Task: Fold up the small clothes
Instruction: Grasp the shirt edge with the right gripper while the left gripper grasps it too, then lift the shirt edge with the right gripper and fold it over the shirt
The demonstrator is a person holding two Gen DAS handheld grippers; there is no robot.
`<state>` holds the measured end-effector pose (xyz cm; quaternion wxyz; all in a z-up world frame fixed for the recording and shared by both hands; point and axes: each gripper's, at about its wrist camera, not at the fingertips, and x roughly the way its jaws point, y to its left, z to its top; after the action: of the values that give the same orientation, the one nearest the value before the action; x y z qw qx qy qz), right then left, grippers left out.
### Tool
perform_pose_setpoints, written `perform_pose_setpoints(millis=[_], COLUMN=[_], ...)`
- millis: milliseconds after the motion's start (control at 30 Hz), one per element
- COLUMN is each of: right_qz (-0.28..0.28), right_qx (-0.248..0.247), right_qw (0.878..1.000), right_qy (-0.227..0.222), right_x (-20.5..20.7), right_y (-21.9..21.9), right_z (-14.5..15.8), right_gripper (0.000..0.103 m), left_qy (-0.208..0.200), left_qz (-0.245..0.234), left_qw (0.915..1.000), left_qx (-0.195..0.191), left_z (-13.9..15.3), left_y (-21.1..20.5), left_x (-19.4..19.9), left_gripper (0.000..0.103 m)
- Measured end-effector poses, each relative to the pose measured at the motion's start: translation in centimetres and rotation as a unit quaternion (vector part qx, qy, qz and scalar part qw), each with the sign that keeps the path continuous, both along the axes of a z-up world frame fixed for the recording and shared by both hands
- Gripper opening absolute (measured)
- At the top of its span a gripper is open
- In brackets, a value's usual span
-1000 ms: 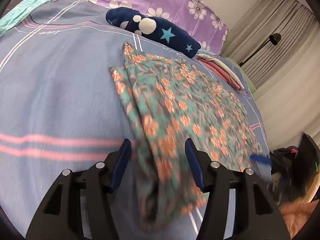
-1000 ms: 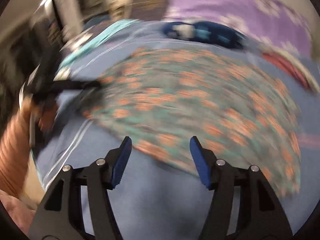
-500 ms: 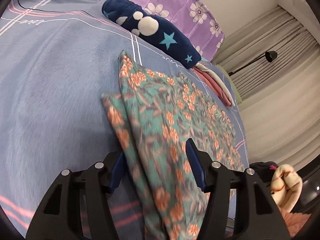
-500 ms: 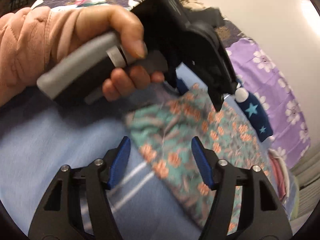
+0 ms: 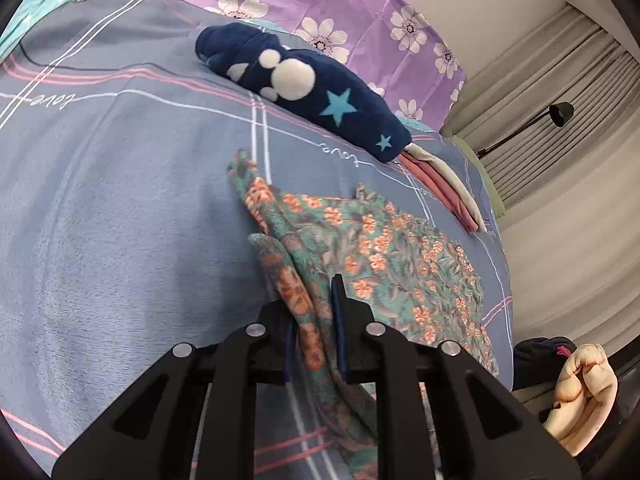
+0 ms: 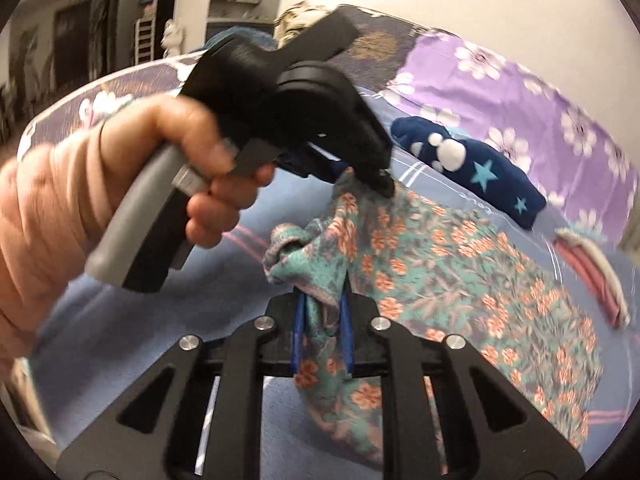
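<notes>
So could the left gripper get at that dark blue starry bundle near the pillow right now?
Probably not as things stand. The left gripper is closing on the floral garment, so it is occupied. The bed between it and the navy bundle looks bare, though, so the way seems free once it lets go.

My left claw [image 5: 314,328] and my right claw [image 6: 322,330] are both closing on the near edge of the garment [image 5: 384,252], cloth bunched between the pads of each. The rest of it spreads away from me over the bed [image 5: 120,208]. Behind it, toward the head of the bed, lies a plush piece [image 5: 304,88], and to the right of that, touching its end, a small folded stack [image 5: 444,188]. The pillow [image 5: 340,8] lies behind the plush piece. In the right wrist view my left hand [image 6: 172,168] sits left of the garment, above the bed, its claw at the cloth's raised corner.
</notes>
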<state>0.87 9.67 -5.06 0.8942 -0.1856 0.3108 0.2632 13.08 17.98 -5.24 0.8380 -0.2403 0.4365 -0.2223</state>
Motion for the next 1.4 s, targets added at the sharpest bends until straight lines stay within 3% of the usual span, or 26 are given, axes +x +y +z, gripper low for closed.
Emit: perform_pose_setpoints(millis=[600,933,1400], right_qz=[-0.050,-0.067,-0.130], right_qx=[0.112,0.199,0.280], right_qw=[0.992,0.976,0.948], right_qy=[0.011,0.054,0.074], right_x=[-0.5,0.3,0.6], right_y=[-8.1,-16.0,-26.7], right_z=[3.7,2.7,1.6], right_gripper=[0.015,0.014,0.013], left_qy=[-0.046,-0.059,-0.050], left_qz=[-0.020,-0.040,-0.093], left_qw=[0.9977,0.9931,0.9817], left_qx=[0.044,0.093,0.158], left_z=[6.4,8.2,8.7], left_y=[-7.8,-15.4,-27.4], left_x=[-0.1,0.5,2.2], left_gripper=[0.014,0.012,0.011])
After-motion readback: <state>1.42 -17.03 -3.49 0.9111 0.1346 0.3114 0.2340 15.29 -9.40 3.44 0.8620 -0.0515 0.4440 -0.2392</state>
